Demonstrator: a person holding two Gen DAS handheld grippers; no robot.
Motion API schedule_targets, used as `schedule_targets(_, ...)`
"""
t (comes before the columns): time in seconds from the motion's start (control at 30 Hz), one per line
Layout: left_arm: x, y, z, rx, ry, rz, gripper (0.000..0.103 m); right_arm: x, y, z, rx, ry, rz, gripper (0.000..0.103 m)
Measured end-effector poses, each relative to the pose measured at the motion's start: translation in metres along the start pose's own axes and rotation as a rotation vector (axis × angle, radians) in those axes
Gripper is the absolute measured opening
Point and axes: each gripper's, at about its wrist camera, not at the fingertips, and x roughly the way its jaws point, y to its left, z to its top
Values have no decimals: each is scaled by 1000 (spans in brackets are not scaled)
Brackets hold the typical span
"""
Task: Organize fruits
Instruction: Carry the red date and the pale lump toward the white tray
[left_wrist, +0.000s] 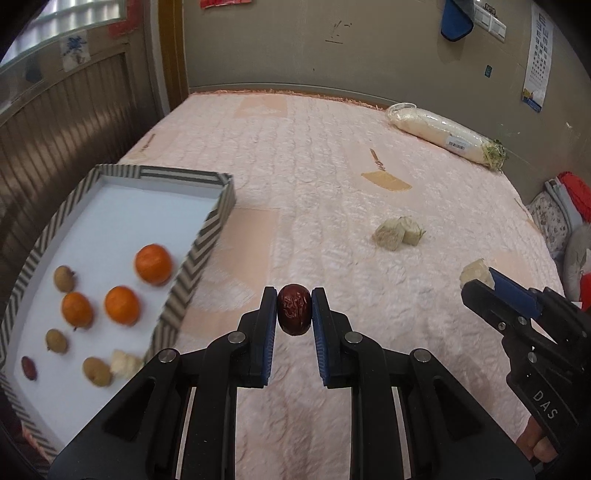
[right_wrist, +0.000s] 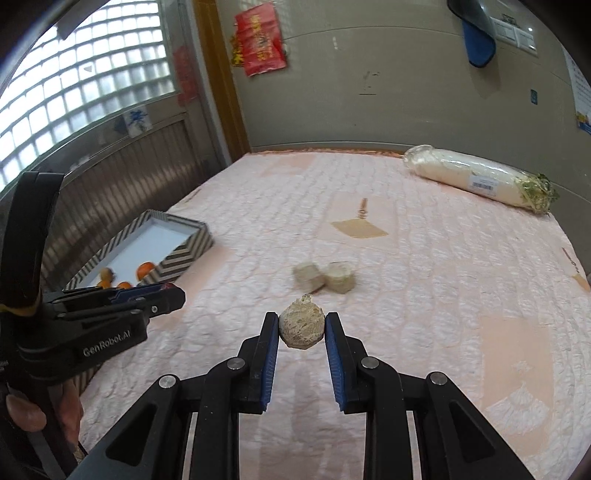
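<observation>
My left gripper is shut on a dark red jujube, held above the pink bedspread just right of the striped tray. The tray holds three oranges, several small brown fruits, a red jujube and a pale chunk. My right gripper is shut on a pale beige chunk, also seen in the left wrist view. Two more pale chunks lie on the bed ahead of it. The left gripper shows at the left of the right wrist view.
A wrapped white radish lies at the bed's far right near the wall. Pillows and red cloth sit off the bed's right edge. A wood-panelled wall with a window runs along the left, behind the tray.
</observation>
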Motion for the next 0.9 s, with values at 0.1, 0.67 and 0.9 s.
schedule_targets(0.1, -9, 7, -6, -7, -14, 16, 18, 0, 13, -1, -20, -1, 17, 24)
schedule_targets(0.67, -40, 51, -23, -59, -73, 89, 18, 2, 76, -1, -121, -8, 89, 24)
schedule_targets(0.9, -45, 61, -26, -77, -86, 108, 18, 3, 90, 0, -149, -7, 102, 24)
